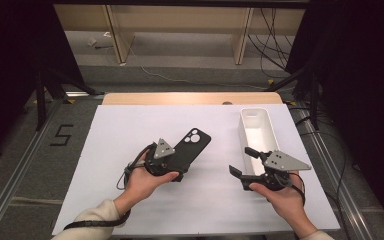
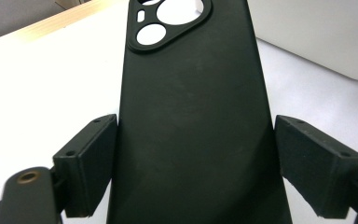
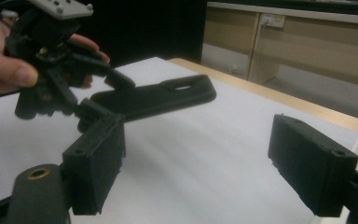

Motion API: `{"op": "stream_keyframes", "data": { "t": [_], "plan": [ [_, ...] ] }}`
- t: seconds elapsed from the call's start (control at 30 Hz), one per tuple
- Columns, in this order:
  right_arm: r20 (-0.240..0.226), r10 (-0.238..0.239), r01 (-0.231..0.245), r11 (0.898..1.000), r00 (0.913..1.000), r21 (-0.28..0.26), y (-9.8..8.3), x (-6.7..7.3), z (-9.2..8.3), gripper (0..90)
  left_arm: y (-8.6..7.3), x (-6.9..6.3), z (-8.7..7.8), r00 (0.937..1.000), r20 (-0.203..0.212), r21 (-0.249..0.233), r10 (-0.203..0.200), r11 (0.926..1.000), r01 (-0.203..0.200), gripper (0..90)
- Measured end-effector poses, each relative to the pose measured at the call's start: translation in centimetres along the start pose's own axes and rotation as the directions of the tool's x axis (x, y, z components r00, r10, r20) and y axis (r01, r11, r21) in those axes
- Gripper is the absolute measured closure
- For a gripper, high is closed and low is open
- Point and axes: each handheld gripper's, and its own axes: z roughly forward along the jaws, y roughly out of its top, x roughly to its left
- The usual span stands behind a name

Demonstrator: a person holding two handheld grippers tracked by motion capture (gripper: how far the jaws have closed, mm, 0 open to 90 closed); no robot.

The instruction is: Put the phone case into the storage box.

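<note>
A black phone case (image 1: 194,144) with a camera cut-out at its far end sits at the middle of the white sheet (image 1: 125,135). My left gripper (image 1: 179,167) is shut on its near end. In the left gripper view the case (image 2: 191,116) runs up between both jaws, which press on its long sides. The right gripper view shows the case (image 3: 168,95) lifted slightly off the sheet in the left gripper (image 3: 107,95). My right gripper (image 1: 245,161) stands open to the right, beside the white bin (image 1: 257,116), with nothing between its jaws.
The long white bin stands at the right of the sheet, and its wall (image 2: 335,37) shows beyond the case. A wooden table edge (image 1: 190,98) runs along the back. Metal rails (image 1: 25,165) flank the table.
</note>
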Motion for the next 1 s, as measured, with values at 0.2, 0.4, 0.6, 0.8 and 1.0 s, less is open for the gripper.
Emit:
{"op": "stream_keyframes", "data": {
  "t": [0.2, 0.4, 0.6, 0.8, 1.0],
  "plan": [
    [0.000, -0.007, 0.007, 1.000, 1.0000, 0.000, 2.0, 0.2, 2.4, 19.1, -0.1, -0.1, -1.0, 0.9999, -0.001, -0.019, 0.013, 0.9997, -0.013, 16.0],
    [0.005, 0.003, -0.004, 1.000, 1.0000, 0.013, 3.1, 0.3, 4.8, 16.1, -0.6, -0.3, -1.8, 0.9998, 0.006, -0.026, 0.018, 0.9995, -0.018, 16.0],
    [0.016, 0.010, -0.011, 0.999, 0.9998, 0.030, 3.7, 0.0, 6.4, 14.0, -0.6, -0.7, -2.0, 0.9996, 0.012, -0.041, 0.027, 0.9988, -0.026, 15.9],
    [0.043, 0.033, -0.035, 0.998, 0.9985, 0.058, 3.9, -0.8, 7.5, 13.8, -0.6, -1.5, -1.7, 0.9986, 0.033, -0.035, 0.041, 0.9986, -0.040, 16.0],
    [0.054, 0.072, -0.076, 0.995, 0.9959, 0.071, 4.0, -1.5, 8.4, 14.0, -0.5, -1.9, -1.7, 0.9977, 0.040, -0.043, 0.055, 0.9976, -0.054, 16.0]
  ]
}}
